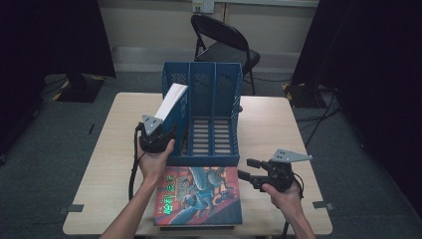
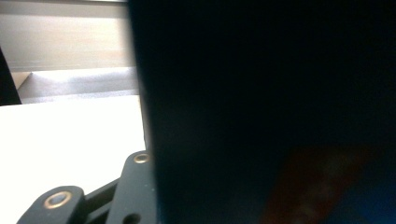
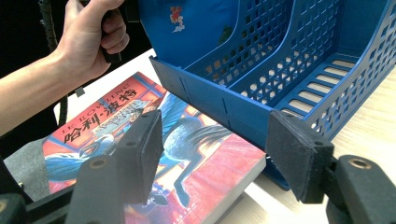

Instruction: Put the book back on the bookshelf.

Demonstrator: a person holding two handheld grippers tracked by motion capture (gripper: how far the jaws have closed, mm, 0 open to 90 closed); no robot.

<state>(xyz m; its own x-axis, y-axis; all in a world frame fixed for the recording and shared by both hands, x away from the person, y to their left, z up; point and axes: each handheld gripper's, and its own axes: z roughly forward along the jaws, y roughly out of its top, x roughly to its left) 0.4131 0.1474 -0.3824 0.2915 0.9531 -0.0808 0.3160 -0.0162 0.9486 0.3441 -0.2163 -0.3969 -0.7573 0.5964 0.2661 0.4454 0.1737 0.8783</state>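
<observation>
Blue for the plastic file rack [image 1: 214,155]: stands at the middle of the wooden table [image 1: 278,129], with three compartments open toward the near side. Holds in its left compartment the upright book [image 1: 171,99], tilted, white page edge turned up and to the left, dark blue cover toward the middle compartment.

Meets the near lower end of this book with the left gripper [image 1: 168,131], gripped from below by the left hand [image 1: 154,167], just in front of the rack's near left corner. From the left gripper view, shows one black finger [image 2: 135,186] low on the left, right beside the dark cover, which fills the right part; hides the other finger behind the book. Cannot tell if the fingers pinch the book or only stand around it.

Lies flat on the near side of the table, the second book [image 1: 199,196], red and blue cover up, far edge just beside the rack's front wall.

Hovers to the right of this flat book, the right gripper [image 1: 244,168], pointing left, carried by the right hand [image 1: 283,196]. Keeps its pads [image 3: 299,158] spread wide with nothing between them, apart from the flat book and from the rack's near right corner.
</observation>
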